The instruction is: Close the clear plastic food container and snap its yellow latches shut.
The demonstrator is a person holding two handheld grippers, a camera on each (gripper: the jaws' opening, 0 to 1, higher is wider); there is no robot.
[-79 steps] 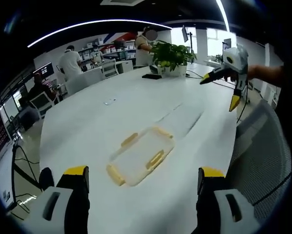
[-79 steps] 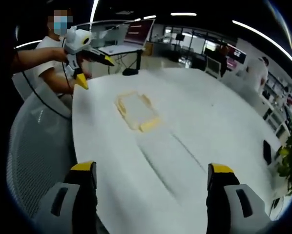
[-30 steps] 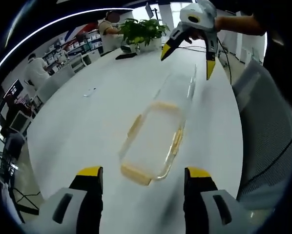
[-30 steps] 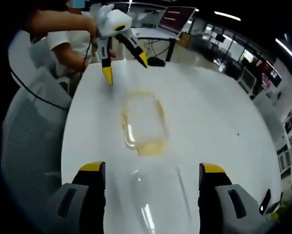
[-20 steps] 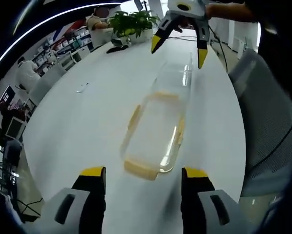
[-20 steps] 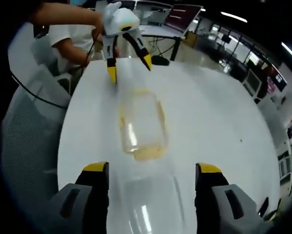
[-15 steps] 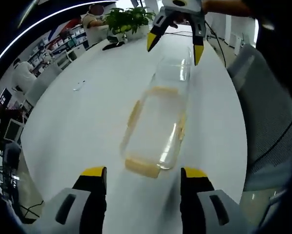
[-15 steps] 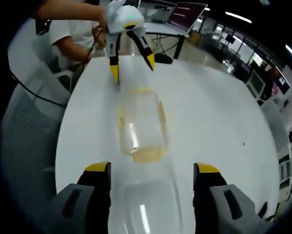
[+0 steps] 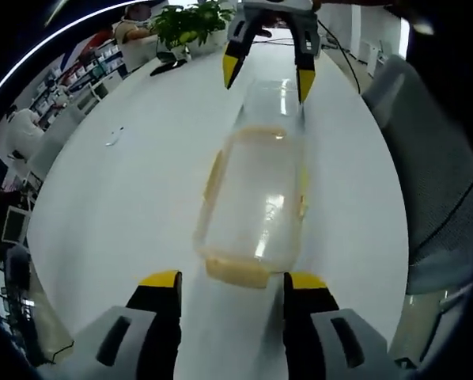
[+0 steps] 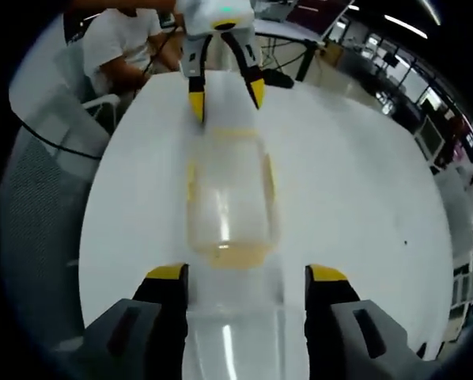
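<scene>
Both grippers closed in on container since 0.5 s back. One clear container (image 9: 256, 202) on white table (image 9: 134, 182), yellow latches (image 9: 235, 271) along rim. Left gripper (image 9: 230, 286) wide open, holding nothing, near-end latch just ahead between fingertips. Right gripper (image 10: 245, 277) same deal, open and empty, straddling opposite end.

One container (image 9: 256, 198), two claws (image 9: 230, 279) (image 10: 246, 271), one plant (image 9: 191, 20).

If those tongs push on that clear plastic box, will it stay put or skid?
The clear food container looks empty, so it is probably light. On the smooth white table it may well slide. Its thin clear walls might flex somewhat.
</scene>
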